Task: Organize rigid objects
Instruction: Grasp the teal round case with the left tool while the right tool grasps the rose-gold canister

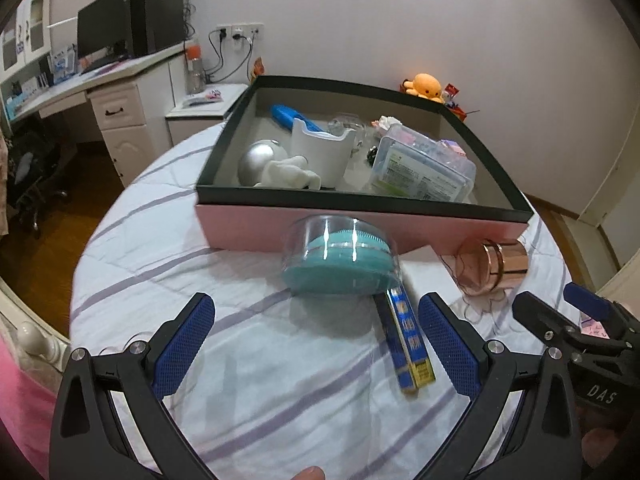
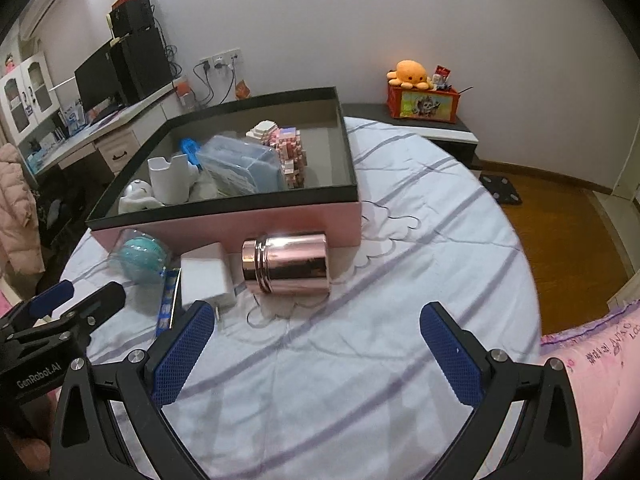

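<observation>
Left gripper [image 1: 316,344] jaws spread, empty, above striped bedsheet [image 1: 260,380], right gripper [image 2: 316,354] jaws spread, empty, teal brush case [image 1: 340,260], blue tube box [image 1: 408,344], white charger [image 2: 206,274], rose-gold jar [image 2: 286,262] lying just before pink box [image 1: 360,228], box part-filled.

Open striped bedcover [image 2: 340,360] ahead of both grippers, bare between wide-spread jaws. Blocked further on by the pink box [image 2: 280,224], its near wall touched by 2 things: a clear case with teal brush [image 1: 340,260] and a rose-gold canister [image 2: 286,264] lying on its side. Between them, a white charger [image 2: 206,276] and a blue carton [image 1: 408,344], tightly packed. Free cover right of the canister. Inside the box, left side crowded, right corner bare.
</observation>
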